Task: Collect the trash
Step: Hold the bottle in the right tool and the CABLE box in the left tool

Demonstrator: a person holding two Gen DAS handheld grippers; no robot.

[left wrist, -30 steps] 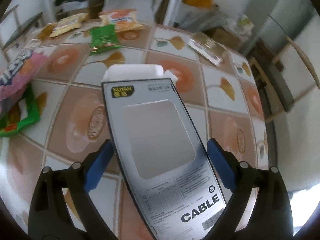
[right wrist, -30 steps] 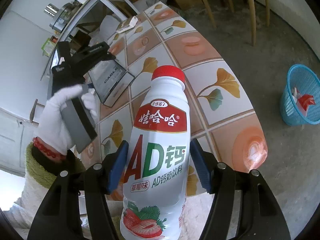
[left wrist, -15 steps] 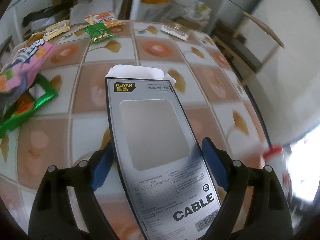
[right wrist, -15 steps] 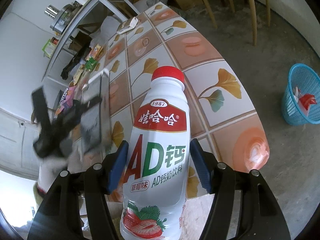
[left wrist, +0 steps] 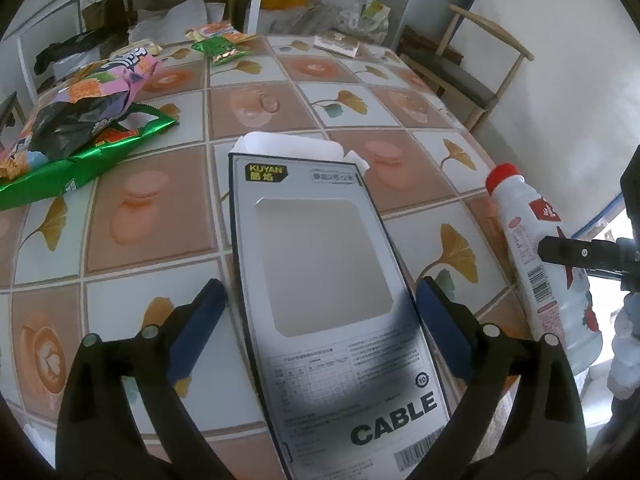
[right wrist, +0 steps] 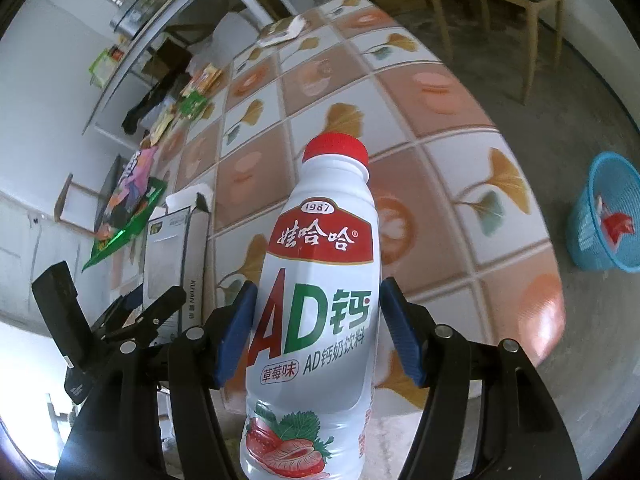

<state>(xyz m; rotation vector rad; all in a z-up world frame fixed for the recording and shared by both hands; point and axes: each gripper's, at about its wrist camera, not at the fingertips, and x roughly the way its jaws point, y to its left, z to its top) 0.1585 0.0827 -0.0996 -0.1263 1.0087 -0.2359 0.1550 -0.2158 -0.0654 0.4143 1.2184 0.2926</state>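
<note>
1. Tiled tabletop [left wrist: 256, 108] with peach and white squares and ginkgo-leaf prints fills most of both views; a wooden chair [left wrist: 476, 76] and a cluttered shelf sit behind its far edge, kinda washed out.
2. Left gripper [left wrist: 320, 320] has its jaws opening. The flat grey cardboard cable box with a clear window [left wrist: 324, 280] sits between the blue pads, but there's a visible gap on the left side. On the right I can't tell if the pad touches. The box's lower end runs out of frame, so what's supporting it is hidden.
3. Right gripper [right wrist: 318, 332] is partway closed, both blue pads pressed on the white plastic drink bottle with a red cap and strawberry label [right wrist: 320, 300]. Bottle is upright-ish over the tabletop's near edge, its bottom cut off.
4. In the left wrist view that bottle shows at the right edge, partly covered by a black gripper arm.
5. Crumpled snack wrappers, purple and green foil [left wrist: 80, 120], lie near the tabletop's left edge, more small packets [left wrist: 216, 42] at the far edge; labels too blurry to read.
6. Blue plastic mesh basket [right wrist: 608, 216] sits on the floor past the tabletop's right edge, something red and white inside, rim cut by the frame.
</note>
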